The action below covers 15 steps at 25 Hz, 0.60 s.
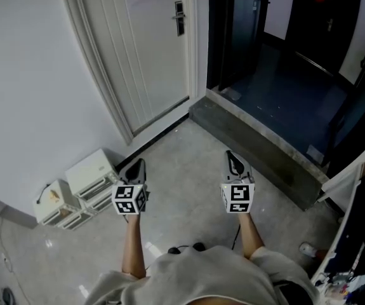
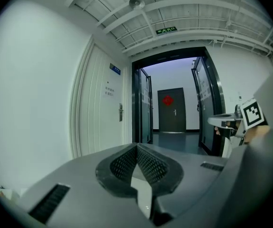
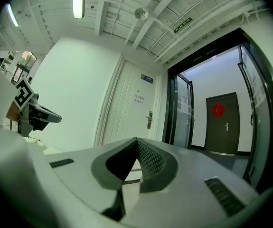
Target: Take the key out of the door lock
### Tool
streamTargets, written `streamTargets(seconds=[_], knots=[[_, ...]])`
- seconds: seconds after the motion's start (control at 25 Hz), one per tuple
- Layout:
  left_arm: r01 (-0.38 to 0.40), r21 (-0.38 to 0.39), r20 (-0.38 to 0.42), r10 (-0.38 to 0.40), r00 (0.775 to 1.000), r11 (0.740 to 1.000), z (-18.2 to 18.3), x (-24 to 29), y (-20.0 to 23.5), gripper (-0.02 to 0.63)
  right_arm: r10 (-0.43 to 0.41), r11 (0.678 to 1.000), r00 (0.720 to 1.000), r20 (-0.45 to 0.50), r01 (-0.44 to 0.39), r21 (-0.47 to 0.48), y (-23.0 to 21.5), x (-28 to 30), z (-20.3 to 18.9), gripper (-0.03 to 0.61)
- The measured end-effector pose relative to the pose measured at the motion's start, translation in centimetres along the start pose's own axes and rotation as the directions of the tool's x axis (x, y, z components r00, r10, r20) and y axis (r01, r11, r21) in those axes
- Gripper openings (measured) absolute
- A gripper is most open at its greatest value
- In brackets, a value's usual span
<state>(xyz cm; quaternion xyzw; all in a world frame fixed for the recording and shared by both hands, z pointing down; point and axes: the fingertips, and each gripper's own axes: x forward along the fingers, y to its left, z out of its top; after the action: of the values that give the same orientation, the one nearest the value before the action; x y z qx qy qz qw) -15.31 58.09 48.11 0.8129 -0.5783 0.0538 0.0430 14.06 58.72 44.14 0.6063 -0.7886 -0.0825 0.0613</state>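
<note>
Glossy grey floor (image 1: 188, 170), panelled white door (image 1: 147, 56)

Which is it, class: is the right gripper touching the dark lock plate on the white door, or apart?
Apart. The head view shows the right gripper over grey floor, far short of the dark lock plate on the white door.

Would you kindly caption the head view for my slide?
Left gripper and right gripper, both shut, short of the door lock.
</note>
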Motion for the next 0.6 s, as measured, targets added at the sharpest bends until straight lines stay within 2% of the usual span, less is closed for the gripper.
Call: streamTargets(seconds=[0.28, 0.6], knots=[[-0.005, 0.014, 0.011, 0.005, 1.0, 1.0, 0.4, 1.0, -2.6, 0.018, 0.014, 1.0, 1.0, 0.003, -0.014, -0.005, -2.3, 0.0, -0.8, 0.023], [-0.015, 0.004, 0.008, 0.015, 1.0, 1.0, 0.0, 2.6, -3.3, 0.018, 0.037, 0.999, 0.999, 0.006, -0.037, -0.011, -3.1, 1.8, -1.2, 0.023]])
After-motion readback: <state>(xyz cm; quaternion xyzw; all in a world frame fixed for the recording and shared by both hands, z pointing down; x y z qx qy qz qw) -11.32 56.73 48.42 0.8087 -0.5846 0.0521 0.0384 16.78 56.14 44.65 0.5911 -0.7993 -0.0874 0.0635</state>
